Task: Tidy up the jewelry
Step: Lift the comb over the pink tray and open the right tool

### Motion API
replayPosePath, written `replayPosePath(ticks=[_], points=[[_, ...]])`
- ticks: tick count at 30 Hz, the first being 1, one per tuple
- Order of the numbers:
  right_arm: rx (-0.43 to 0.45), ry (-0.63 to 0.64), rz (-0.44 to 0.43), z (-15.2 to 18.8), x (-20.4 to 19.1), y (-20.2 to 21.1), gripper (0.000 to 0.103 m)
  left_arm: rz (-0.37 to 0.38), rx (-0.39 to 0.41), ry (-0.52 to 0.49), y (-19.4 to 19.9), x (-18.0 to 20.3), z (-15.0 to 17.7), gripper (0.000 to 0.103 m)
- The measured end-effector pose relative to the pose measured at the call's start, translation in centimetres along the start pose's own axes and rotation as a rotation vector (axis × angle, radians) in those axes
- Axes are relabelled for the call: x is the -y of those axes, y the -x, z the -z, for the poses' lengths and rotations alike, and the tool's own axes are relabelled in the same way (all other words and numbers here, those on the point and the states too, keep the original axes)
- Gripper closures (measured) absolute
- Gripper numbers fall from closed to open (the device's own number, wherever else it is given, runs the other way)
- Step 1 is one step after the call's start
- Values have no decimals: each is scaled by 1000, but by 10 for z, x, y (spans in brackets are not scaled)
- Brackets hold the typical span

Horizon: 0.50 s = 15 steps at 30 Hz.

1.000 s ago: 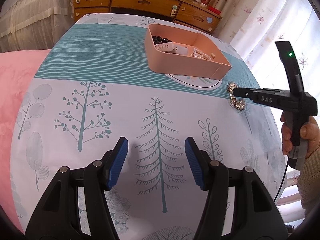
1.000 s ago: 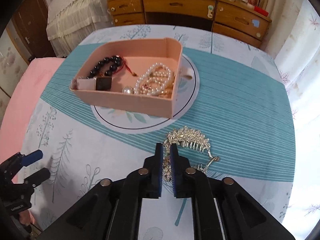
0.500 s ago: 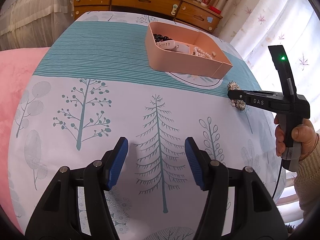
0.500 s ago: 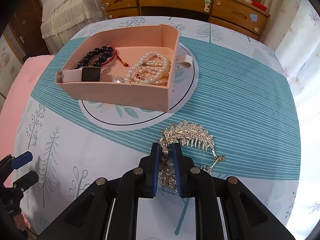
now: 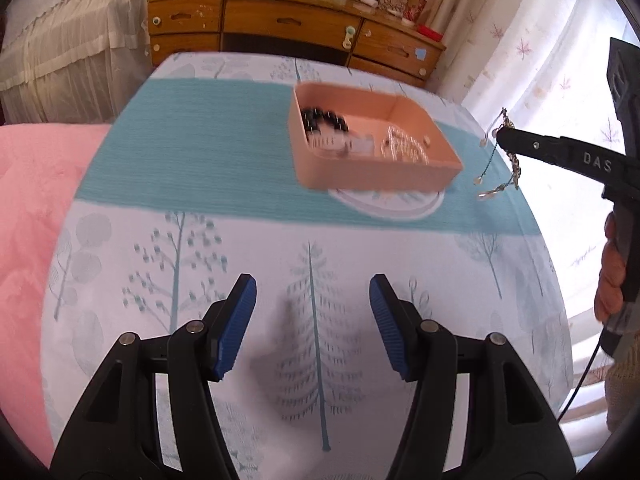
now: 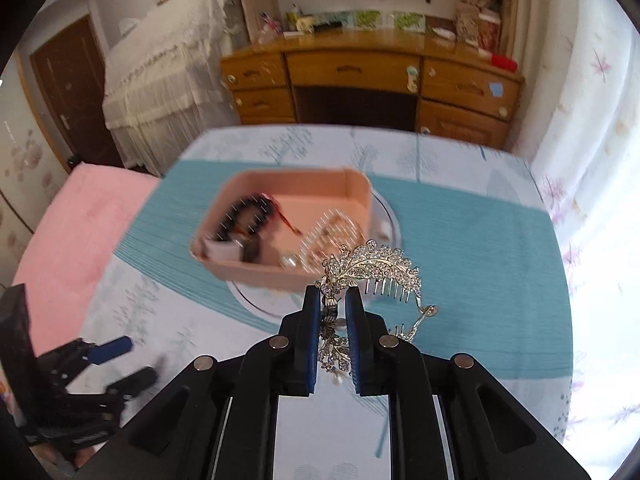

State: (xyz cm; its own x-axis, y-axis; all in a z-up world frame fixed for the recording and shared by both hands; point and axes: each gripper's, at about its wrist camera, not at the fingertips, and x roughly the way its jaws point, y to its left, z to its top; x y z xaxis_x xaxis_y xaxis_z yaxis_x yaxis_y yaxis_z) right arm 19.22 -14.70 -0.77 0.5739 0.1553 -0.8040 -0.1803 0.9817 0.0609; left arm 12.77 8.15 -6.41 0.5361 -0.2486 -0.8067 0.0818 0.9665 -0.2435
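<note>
The right tool (image 6: 333, 312), clamped on the hair comb (image 6: 372, 270), has lifted it off the table (image 6: 480, 248) to hang just short of the pink box (image 6: 256, 270), so dropping it in should follow; the left tool (image 5: 312, 320) idles, jaws apart.

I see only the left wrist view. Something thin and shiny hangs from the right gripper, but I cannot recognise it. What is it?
Observer: A silver rhinestone hair comb shaped like leaves, with metal teeth along one edge.
Operator: Is the right gripper really closed on it?
Observer: Yes, the right gripper pinches the comb's lower part between its blue pads; the leafy top sticks out above them.
Operator: In my view the pink rectangular tray is blurred. What lies beside the dark beads?
Observer: In the pink rectangular tray, a white-strapped watch lies at the near wall next to the dark bead bracelet, and a pearl strand on the other side.
</note>
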Motion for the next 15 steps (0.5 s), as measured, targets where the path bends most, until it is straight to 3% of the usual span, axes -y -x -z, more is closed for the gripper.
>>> replayPosePath(ticks=[8,12,15], points=[[6,29,-12,-58,-37,-34,91,-41,55,86,0,-13,-66,43],[-47,8,7,-74,-40,-72,91,-47,53,127,-5,-20,-77,43],[-101,-7,22,-78,-38,-97,84,-43,38,138,-11,-21,-77,38]])
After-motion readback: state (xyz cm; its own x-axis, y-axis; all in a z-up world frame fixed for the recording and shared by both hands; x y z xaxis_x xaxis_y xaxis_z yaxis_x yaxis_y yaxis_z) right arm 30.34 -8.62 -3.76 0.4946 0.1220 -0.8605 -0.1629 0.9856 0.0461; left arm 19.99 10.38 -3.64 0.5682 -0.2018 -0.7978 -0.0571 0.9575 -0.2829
